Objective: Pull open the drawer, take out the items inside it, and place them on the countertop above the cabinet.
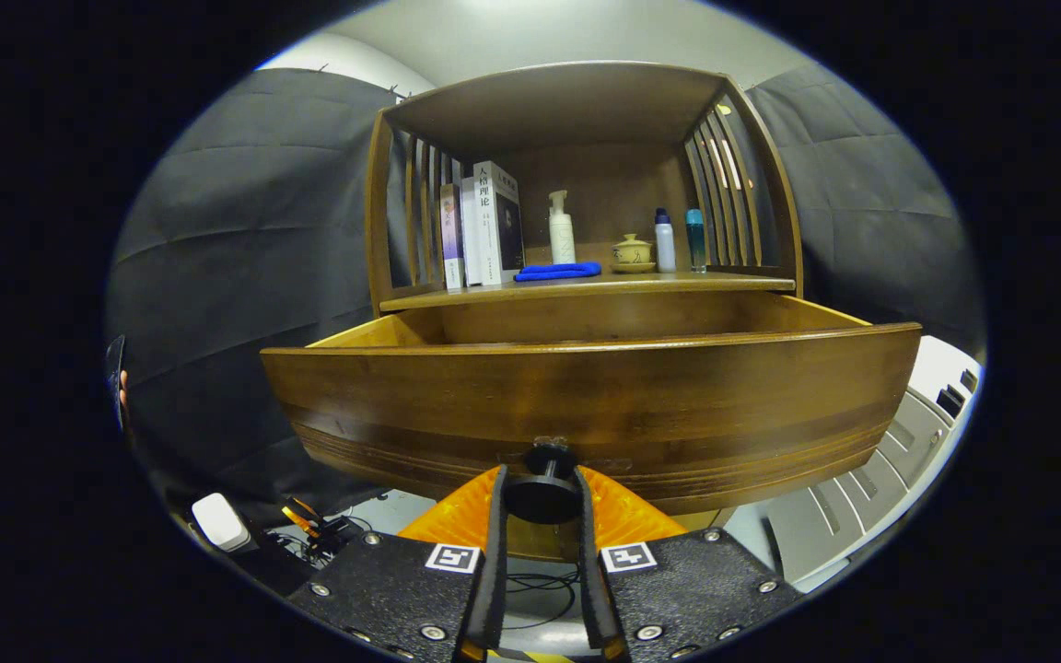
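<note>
A: Drawer (586, 405) — where does it stand?

B: Pulled well out of the wooden cabinet (577, 110), its wide front panel just ahead of the gripper (540, 502). The inside shows only along the top as a strip of bare wooden wall; I cannot tell what lies on its floor.

A: And the gripper?

B: Nearly closed. Both fingers press on the round dark knob (542, 493) at the lower middle of the drawer front, one on each side, with the knob held between the tips.

A: What sits above the drawer?

B: The shelf top (733, 276), which is the countertop here. At its left stand a few upright books (484, 230). Beside them, toward the middle, is a white pump bottle (561, 230), with a folded blue cloth (558, 271) lying flat in front of it, near the edge. Right of that is a small lidded cup (633, 252) on a saucer, then a white bottle (665, 244) with a dark cap and a teal bottle (695, 239) just beside it.

A: Anything below?

B: Some cables (328, 539) and a small white box (220, 522) on the floor to the left, under the drawer.
</note>
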